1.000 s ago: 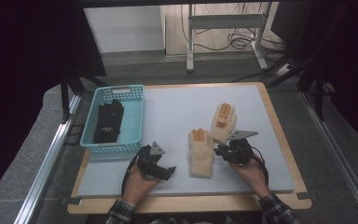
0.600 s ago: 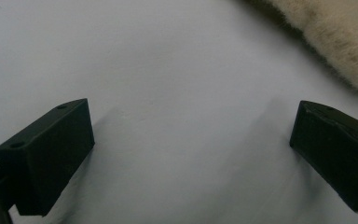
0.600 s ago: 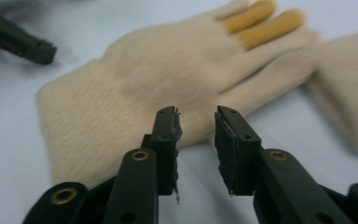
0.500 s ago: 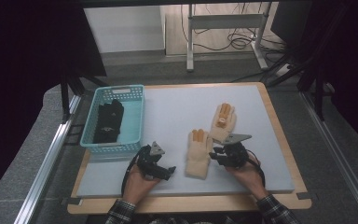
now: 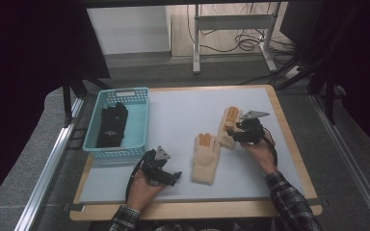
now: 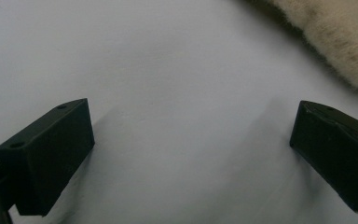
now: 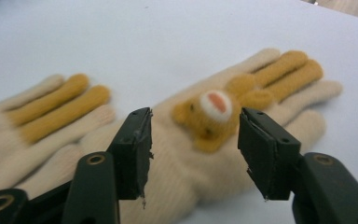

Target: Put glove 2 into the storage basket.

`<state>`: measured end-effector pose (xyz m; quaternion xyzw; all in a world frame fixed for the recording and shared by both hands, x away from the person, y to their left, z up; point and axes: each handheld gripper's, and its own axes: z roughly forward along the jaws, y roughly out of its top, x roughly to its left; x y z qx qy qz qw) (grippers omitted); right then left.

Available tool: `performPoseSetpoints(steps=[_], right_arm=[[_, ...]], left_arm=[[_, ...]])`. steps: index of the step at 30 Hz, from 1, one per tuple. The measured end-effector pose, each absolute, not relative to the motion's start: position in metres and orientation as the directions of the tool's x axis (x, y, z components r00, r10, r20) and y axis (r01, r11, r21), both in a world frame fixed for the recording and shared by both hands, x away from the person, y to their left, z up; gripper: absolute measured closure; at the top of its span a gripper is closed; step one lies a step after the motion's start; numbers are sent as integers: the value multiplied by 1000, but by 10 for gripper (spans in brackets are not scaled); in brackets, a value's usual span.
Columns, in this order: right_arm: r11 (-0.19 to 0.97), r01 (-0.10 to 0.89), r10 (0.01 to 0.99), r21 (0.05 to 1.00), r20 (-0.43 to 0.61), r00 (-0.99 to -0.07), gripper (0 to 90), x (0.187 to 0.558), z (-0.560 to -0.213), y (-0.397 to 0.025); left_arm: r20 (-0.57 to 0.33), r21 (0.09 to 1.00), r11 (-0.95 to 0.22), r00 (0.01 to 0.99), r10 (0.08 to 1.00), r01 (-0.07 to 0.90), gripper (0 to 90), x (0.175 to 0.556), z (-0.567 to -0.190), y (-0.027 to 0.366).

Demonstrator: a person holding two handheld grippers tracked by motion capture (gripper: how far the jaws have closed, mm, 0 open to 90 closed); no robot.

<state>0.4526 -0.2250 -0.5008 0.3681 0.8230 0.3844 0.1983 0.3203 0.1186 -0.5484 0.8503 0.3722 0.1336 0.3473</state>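
Two cream knit gloves with orange middle fingers lie on the white tabletop [image 5: 173,120]. The nearer glove [image 5: 206,159] sits toward the front middle of the table, fingers pointing away from the person. The farther glove [image 5: 228,126] lies just beside it to the right and further back, carrying a small orange bear face [image 7: 212,116] on its back.

The right gripper [image 5: 243,131] hovers at the cuff end of the bear glove. In the right gripper view its jaws stand apart, one on each side of the glove's wrist area, with the bear face between and just beyond the tips [image 7: 195,149]; whether the jaws touch the knit cannot be told. The other glove's fingers [image 7: 51,105] lie to the left in that view.

The left gripper [image 5: 166,174] rests low at the front of the table, just left of the nearer glove's cuff. In the left gripper view its jaws are spread wide [image 6: 191,144] over bare white surface, holding nothing, and a fuzzy cream edge of the glove [image 6: 335,37] shows at the upper right, apart from the jaws.

A turquoise plastic basket [image 5: 139,120] stands at the table's left side, holding a dark pair of gloves [image 5: 112,124].
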Motion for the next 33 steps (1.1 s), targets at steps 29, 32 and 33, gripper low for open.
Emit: performPoseSetpoints(steps=[29, 32, 33], right_arm=[[432, 416, 744, 800, -55, -666, 655, 457, -474, -241], [421, 404, 728, 812, -36, -685, 655, 447, -463, -241], [414, 400, 722, 818, -28, -691, 655, 444, -459, -240]], left_arm=[[-31, 689, -483, 688, 725, 540, 0, 320, -548, 119], [-31, 689, -483, 688, 725, 540, 0, 320, -548, 119], [-31, 689, -483, 688, 725, 540, 0, 320, -548, 119]])
